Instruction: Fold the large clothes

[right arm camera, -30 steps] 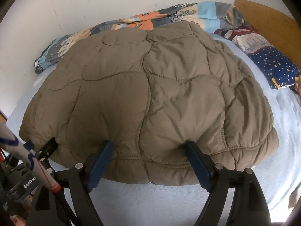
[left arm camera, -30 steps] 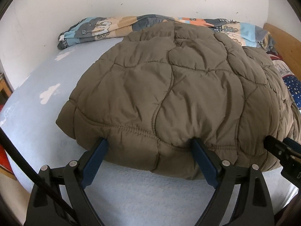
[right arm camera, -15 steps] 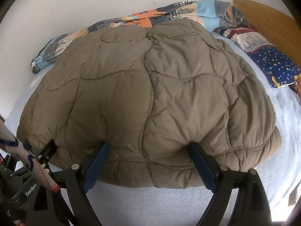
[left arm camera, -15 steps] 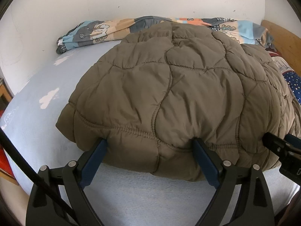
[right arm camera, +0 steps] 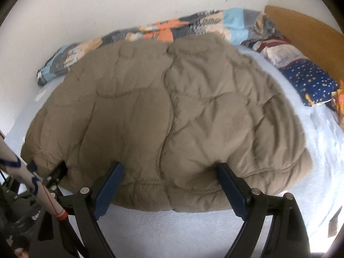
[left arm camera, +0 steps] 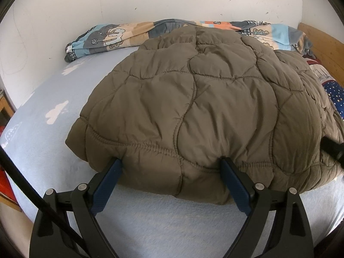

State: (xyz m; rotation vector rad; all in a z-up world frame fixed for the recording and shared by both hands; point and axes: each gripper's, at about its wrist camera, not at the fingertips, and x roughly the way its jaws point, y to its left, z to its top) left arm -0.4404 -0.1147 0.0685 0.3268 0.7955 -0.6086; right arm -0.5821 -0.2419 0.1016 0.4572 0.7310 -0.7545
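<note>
Olive-brown quilted puffy jacket (left arm camera: 193, 111) spread on pale blue bed sheet (left arm camera: 43, 150), near hem wedged between spread-wide fingers of left gripper (left arm camera: 172, 167) and right gripper (right arm camera: 169, 169), ungripped.

One quilted olive-brown jacket (left arm camera: 193, 111) lies on one bed covered by a pale blue sheet (left arm camera: 43, 146). Three white cloud prints show on that sheet in the left wrist view. One patterned duvet (left arm camera: 120, 36) is bunched along the wall. One dark blue star-print pillow (right arm camera: 309, 81) sits by one wooden headboard (right arm camera: 305, 30), with what may be a second, striped pillow (right arm camera: 277, 51) beside it; blur makes that uncertain. Two grippers show, the left gripper (left arm camera: 172, 165) and the right gripper (right arm camera: 169, 168), each with two blue-padded fingers.
</note>
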